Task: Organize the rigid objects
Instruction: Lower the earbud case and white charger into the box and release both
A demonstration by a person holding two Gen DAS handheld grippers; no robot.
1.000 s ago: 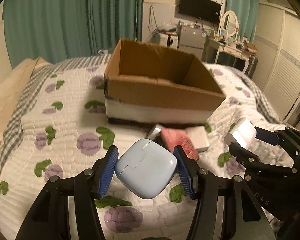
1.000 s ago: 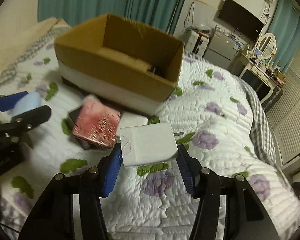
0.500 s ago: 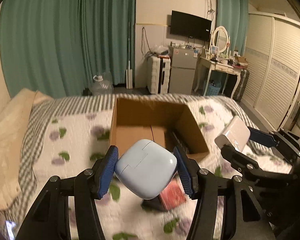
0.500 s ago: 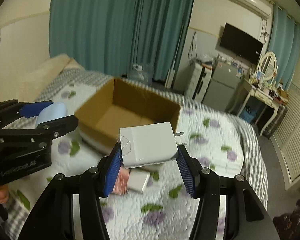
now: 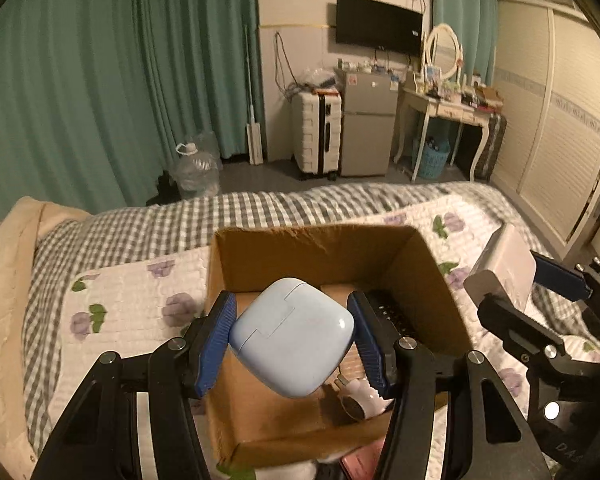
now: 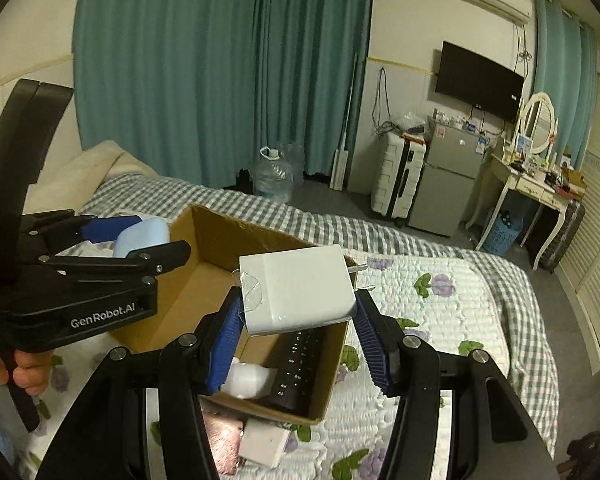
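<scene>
1. The left tool [image 5: 294,338] pinches a pale blue earbud case [image 5: 292,336] between its blue pads [image 5: 216,340], with the case turned corner-up like a diamond.
2. Below and ahead of the left tool sits an open cardboard box [image 5: 432,280] on the bed [image 5: 140,304]; the case hangs over the box's open top.
3. The right tool [image 6: 296,320] clamps a white charger block [image 6: 296,292] by its two side faces, its metal prongs [image 6: 360,270] pointing out to the right past the pad.
4. The charger block is held above the near right part of the same box [image 6: 220,240], just over a black remote [image 6: 296,364] that lies inside against the box's right wall.
5. A small white item [image 6: 246,378] lies in the box beside the remote, under the right tool's left pad.
6. Outside the box, below the right tool, a pink-red flat thing [image 6: 222,440] and a white square box [image 6: 266,442] lie on the floral quilt [image 6: 440,320].
7. In the right wrist view, the left tool [image 6: 140,236] reaches in from the left, carried by a hand [image 6: 16,372] at the frame's edge.
8. In the left wrist view, the right tool [image 5: 512,284] and its charger [image 5: 504,264] sit off to the right of the box.
</scene>
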